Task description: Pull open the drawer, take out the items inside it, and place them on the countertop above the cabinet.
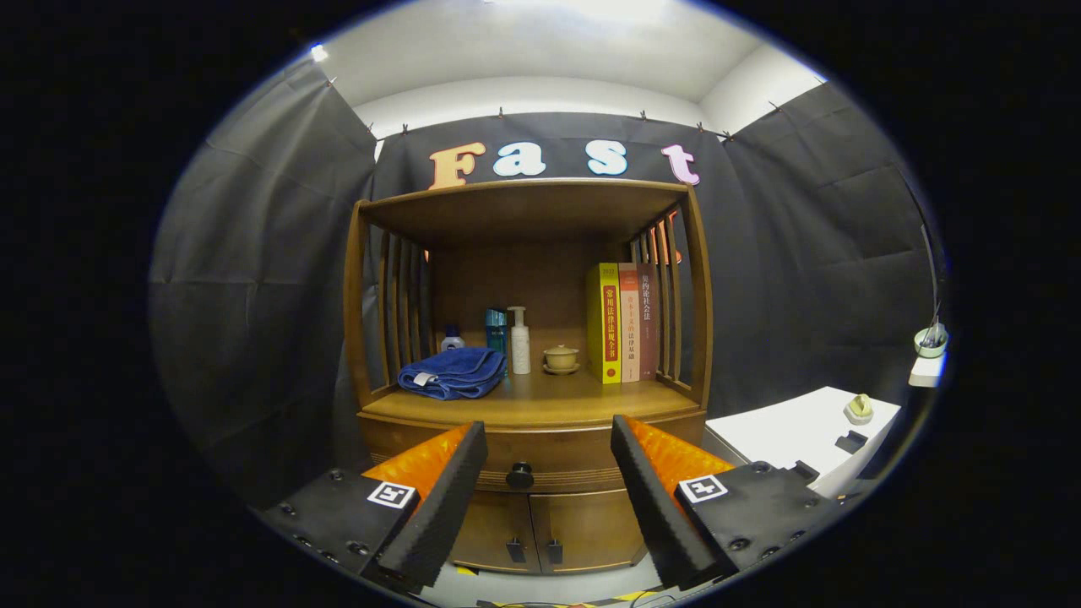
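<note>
Gripper (549, 473) fingers spread wide, nothing held. Drawer (540, 460) shut, under countertop (524, 405); knob (519, 475) at 12 o'clock between fingers, well ahead. Likely rigid wood, small round knob, maybe slippery; pinch knob square, pull straight.

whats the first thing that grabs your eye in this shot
The wooden cabinet stands straight ahead, its drawer shut, with the dark drawer knob seen between the open gripper fingers. On the countertop above lie a folded blue towel at the left and three upright books at the right, with a white pump bottle and a small lidded cup between them.
</note>
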Motion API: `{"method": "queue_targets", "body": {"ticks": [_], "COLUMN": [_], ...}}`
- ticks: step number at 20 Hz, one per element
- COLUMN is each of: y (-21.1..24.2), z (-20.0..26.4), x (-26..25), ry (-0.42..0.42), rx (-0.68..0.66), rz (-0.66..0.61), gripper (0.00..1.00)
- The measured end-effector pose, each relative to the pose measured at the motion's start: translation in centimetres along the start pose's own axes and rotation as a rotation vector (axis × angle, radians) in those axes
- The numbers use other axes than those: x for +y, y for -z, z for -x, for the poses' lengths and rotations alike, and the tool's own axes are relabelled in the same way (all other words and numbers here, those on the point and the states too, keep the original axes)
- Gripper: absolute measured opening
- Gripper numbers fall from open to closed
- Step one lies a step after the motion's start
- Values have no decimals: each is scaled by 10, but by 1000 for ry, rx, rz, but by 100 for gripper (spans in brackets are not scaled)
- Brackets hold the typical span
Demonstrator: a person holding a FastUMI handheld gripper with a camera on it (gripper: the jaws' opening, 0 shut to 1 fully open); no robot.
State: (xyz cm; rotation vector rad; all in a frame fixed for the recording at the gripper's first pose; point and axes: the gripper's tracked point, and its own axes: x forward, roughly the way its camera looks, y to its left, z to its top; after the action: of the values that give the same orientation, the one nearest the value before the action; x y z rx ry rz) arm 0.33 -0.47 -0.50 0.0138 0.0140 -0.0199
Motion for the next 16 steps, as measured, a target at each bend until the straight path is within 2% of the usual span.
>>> {"method": "queue_targets", "body": {"ticks": [16], "y": [4], "z": [-2], "x": [1], "ry": [0], "rx": [16], "rz": [0], "gripper": [98]}}
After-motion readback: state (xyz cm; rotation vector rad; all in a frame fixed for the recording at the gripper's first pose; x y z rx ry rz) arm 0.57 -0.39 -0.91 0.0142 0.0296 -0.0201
